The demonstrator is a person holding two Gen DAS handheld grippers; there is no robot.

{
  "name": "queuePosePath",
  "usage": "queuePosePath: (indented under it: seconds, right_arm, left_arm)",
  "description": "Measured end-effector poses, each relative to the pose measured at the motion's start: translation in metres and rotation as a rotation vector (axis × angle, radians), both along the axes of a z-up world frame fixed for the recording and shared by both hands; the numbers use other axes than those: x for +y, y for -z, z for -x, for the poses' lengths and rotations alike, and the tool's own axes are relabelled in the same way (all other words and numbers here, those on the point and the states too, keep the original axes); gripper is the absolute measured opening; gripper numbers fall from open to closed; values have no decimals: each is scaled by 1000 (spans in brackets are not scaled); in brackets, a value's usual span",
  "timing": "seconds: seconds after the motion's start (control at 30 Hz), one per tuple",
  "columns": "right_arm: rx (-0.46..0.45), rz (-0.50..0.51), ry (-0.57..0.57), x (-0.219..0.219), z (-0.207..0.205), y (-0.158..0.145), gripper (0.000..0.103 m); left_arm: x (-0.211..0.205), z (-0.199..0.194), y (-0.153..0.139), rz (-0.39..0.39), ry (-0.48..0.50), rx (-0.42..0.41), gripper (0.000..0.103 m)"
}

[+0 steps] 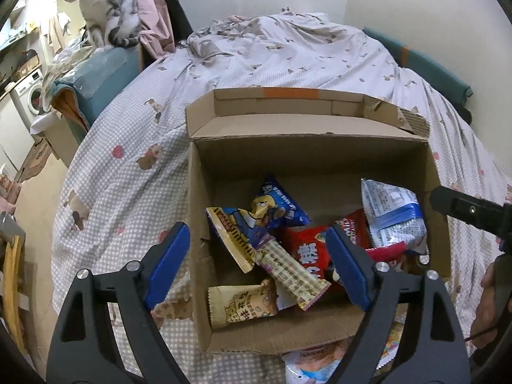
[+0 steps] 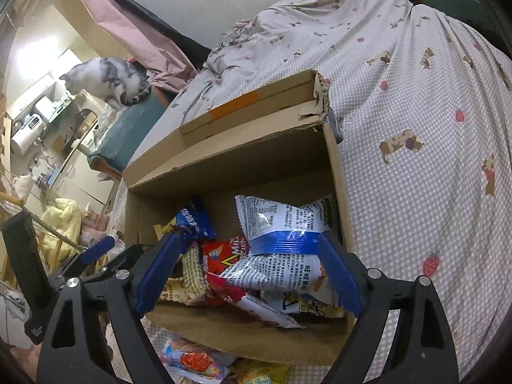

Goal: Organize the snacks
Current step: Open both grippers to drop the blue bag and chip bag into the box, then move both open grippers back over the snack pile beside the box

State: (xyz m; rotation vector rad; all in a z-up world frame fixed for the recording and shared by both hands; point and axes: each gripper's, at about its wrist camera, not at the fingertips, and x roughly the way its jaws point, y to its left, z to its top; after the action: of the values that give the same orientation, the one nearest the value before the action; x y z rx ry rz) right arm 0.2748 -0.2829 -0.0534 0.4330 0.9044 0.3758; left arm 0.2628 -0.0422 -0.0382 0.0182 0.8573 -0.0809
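Note:
An open cardboard box (image 1: 320, 160) (image 2: 224, 160) stands on the bed and holds several snack packets. Among them are a blue packet (image 1: 275, 208), a red one (image 1: 304, 249), a checked stick pack (image 1: 288, 268), a beige packet (image 1: 243, 300) and a white-and-blue bag (image 1: 393, 214) (image 2: 281, 233). My left gripper (image 1: 256, 259) hangs open over the box's near left corner, with nothing between its pads. My right gripper (image 2: 248, 272) is open above the white-and-blue bag, which lies loose on the pile. The left gripper's blue pad (image 2: 96, 249) shows at the left of the right wrist view.
More packets (image 1: 320, 361) (image 2: 192, 361) lie on the checked bedsheet (image 2: 416, 128) in front of the box. A cat (image 1: 105, 9) (image 2: 108, 80) sits on a teal ledge to the far left. A hand (image 1: 492, 304) shows at the right edge. The floor drops away left of the bed.

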Motion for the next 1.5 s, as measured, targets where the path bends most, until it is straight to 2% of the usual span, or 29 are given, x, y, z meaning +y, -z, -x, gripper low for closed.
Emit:
queuePosePath:
  seconds: [0.13,0.27,0.43,0.7,0.9,1.1,1.33,1.5]
  right_arm:
    - [32,-70,1,-3,3,-3,90]
    - [10,-22,2,-1,11,-12,90]
    - [-4,-7,9,-3,25,-21,90]
    - [-28,22,-3,-1,53,-32,90]
    - [-8,24,7,-5,78,-28,90]
    - [6,24,16,-10,101,-26,90]
    - [25,14,30,-14,119,-23,90]
    - [48,7,39,-17,129,-18,90]
  left_arm:
    - [-4,8,-5,-56,2,-47,84]
    - [1,13,-11,-24,-3,-66,84]
    - [5,23,-20,-41,-13,-90,84]
    - [13,46,-35,-20,-43,-101,84]
    - [22,69,-31,25,-55,-71,84]
    - [27,91,-35,60,-62,-76,84]
    - [36,107,-30,107,-94,-27,85]
    - [39,118,-28,119,-103,-12,92]
